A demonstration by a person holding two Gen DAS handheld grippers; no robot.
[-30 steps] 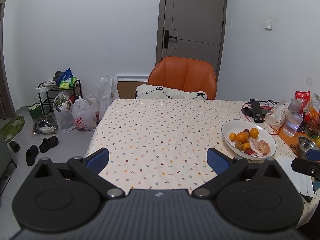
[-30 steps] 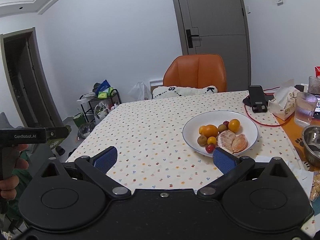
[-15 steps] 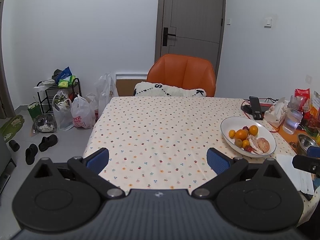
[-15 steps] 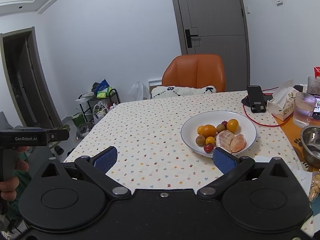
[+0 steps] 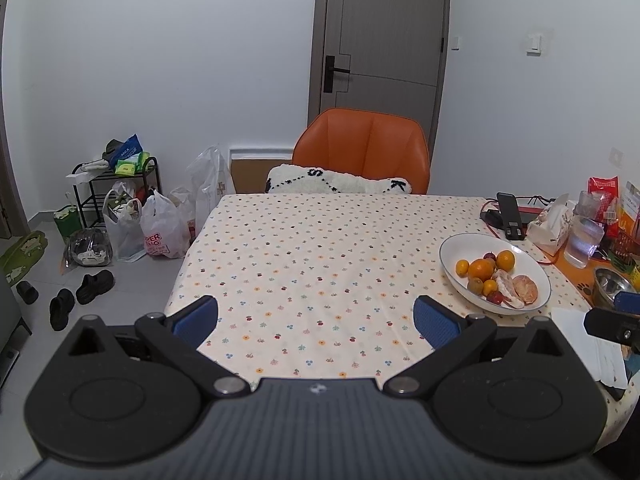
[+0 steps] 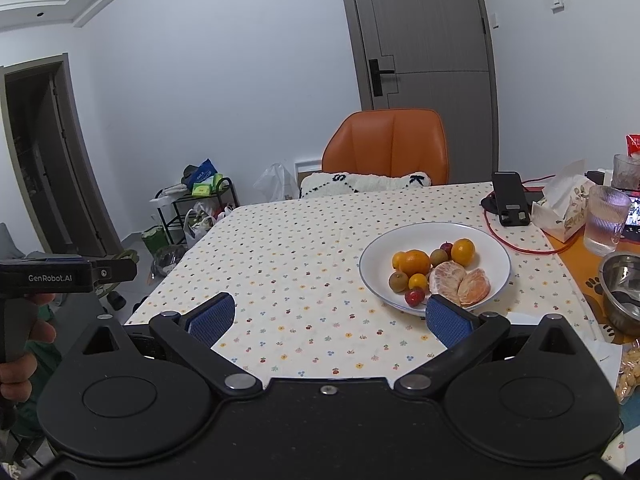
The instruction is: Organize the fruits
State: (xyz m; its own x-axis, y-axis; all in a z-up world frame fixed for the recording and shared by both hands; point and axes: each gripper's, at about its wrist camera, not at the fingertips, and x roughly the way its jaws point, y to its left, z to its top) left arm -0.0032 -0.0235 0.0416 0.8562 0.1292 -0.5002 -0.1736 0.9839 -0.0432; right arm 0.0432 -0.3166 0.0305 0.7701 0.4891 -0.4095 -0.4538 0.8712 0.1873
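Fruits (image 6: 436,276) sit heaped in a white bowl (image 6: 496,248) just ahead-right of the right gripper (image 6: 328,316); both it and the left gripper (image 5: 316,316) gape, empty. Peeled orange halves (image 6: 460,284) look soft and crushable; take the firm whole tangerine (image 6: 464,251) across its middle.

It is a home dining room: a table (image 5: 304,264) with flowered cloth, an orange chair (image 5: 362,148), shopping bags (image 5: 160,228) and shoes (image 5: 94,282) on the floor.

Left gripper (image 5: 316,316) and right gripper (image 6: 328,318) spread wide (both empty), held level.
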